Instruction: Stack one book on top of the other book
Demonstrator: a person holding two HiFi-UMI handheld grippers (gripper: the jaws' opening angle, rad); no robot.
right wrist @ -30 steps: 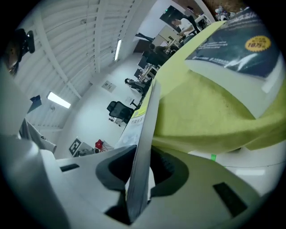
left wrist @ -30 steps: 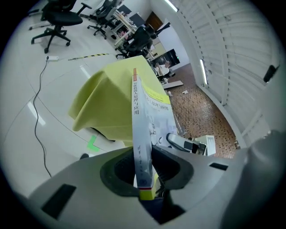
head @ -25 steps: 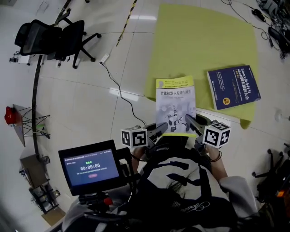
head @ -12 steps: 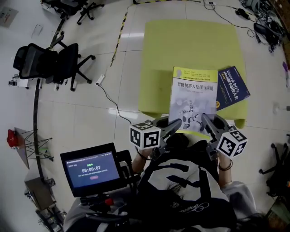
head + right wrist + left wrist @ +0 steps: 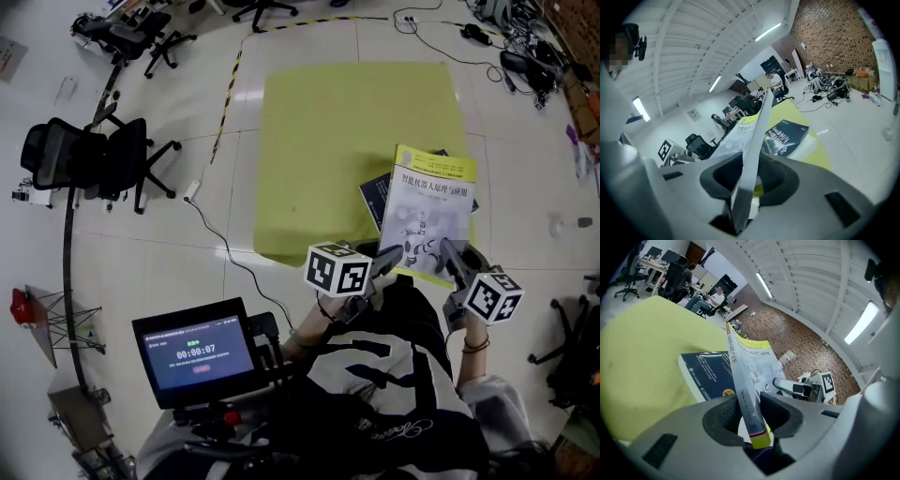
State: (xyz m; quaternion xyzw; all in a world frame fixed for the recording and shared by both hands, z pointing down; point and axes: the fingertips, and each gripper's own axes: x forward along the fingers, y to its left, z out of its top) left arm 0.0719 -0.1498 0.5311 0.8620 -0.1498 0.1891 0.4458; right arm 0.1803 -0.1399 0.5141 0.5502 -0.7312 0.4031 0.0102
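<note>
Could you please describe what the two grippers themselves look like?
Both the left gripper and right gripper have grey bodies with dark pads; each carries a white cube with black square markers. The person wears a black-and-white top.

two books [image 5: 428,214] [image 5: 374,195], two grippers [image 5: 388,256] [image 5: 449,255], one mat [image 5: 328,141]

Side by side before the person's chest and tilted slightly downward, the left tool [image 5: 391,256] and right tool [image 5: 449,253] each clamp one side edge of the white book [image 5: 427,208].
</note>
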